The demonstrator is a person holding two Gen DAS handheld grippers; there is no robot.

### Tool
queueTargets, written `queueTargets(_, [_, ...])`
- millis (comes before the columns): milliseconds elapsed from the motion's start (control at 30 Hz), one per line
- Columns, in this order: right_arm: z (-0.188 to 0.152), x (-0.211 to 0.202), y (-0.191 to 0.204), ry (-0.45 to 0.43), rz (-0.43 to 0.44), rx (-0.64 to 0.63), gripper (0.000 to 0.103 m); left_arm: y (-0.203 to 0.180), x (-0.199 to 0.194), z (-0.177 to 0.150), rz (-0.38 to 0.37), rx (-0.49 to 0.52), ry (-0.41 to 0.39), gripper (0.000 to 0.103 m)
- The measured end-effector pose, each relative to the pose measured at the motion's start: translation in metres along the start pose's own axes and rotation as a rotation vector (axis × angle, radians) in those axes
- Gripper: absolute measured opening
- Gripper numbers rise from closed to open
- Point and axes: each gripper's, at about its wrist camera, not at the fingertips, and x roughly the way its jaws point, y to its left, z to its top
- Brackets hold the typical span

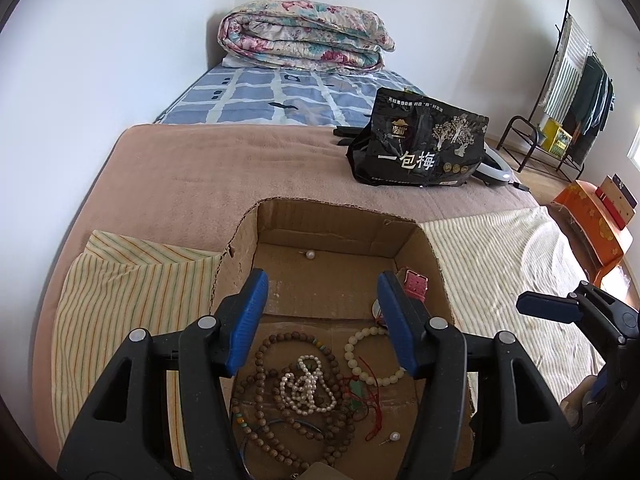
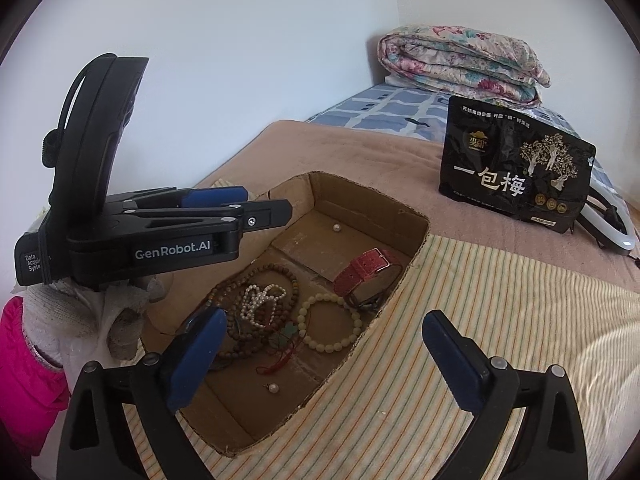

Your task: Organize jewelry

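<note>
An open cardboard box (image 1: 246, 240) (image 2: 416, 232) lies on the bed with jewelry in it. Inside are a white pearl necklace (image 1: 306, 386) (image 2: 262, 300), a brown wooden bead string (image 1: 260, 360) (image 2: 290, 280), a pale bead bracelet (image 1: 350, 350) (image 2: 305, 316), a red-strapped watch (image 1: 416, 286) (image 2: 364, 268), a red cord with a green pendant (image 2: 286, 338), and two loose pearl studs (image 2: 337, 227) (image 2: 273, 388). My left gripper (image 1: 323, 278) (image 2: 266, 202) hovers open over the box, nothing between its fingers. My right gripper (image 2: 325, 318) stands wide open above the box's near right edge, empty.
A black snack bag (image 1: 416, 144) (image 2: 516, 176) stands on the brown blanket behind the box. Striped cloth (image 2: 460, 360) lies under and beside the box. A folded floral quilt (image 1: 304, 36) sits at the bed's head. A clothes rack (image 1: 572, 80) and an orange box (image 1: 592, 224) stand right of the bed.
</note>
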Motion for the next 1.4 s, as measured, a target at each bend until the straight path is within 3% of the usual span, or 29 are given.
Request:
queueTargets(233, [0.001, -0.013, 0.003, -0.018, -0.04, -0.017, 0.103, -0.009, -0.014, -0.002, 0.013, 0.02, -0.01, 0.059])
queueTargets(367, [0.001, -0.024, 0.006, -0.034, -0.056, -0.024, 0.103, -0.015, -0.028, -0.003, 0.016, 0.022, -0.025, 0.069])
queueTargets(900, [-0.008, -0.078, 0.018, -0.106, -0.085, -0.038, 0.103, -0.039, -0.104, -0.007, 0.068, 0.034, -0.126, 0.07])
queueTargets(1000, [-0.011, -0.089, 0.017, -0.123, -0.101, -0.034, 0.103, -0.046, -0.123, -0.009, 0.086, 0.044, -0.152, 0.083])
queueTargets(1200, [-0.019, -0.114, 0.013, -0.149, -0.141, -0.042, 0.103, -0.06, -0.159, -0.015, 0.106, 0.057, -0.199, 0.086])
queueTargets(1400, [-0.029, -0.138, 0.006, -0.173, -0.179, -0.031, 0.103, -0.08, -0.19, -0.028, 0.111, 0.073, -0.235, 0.098])
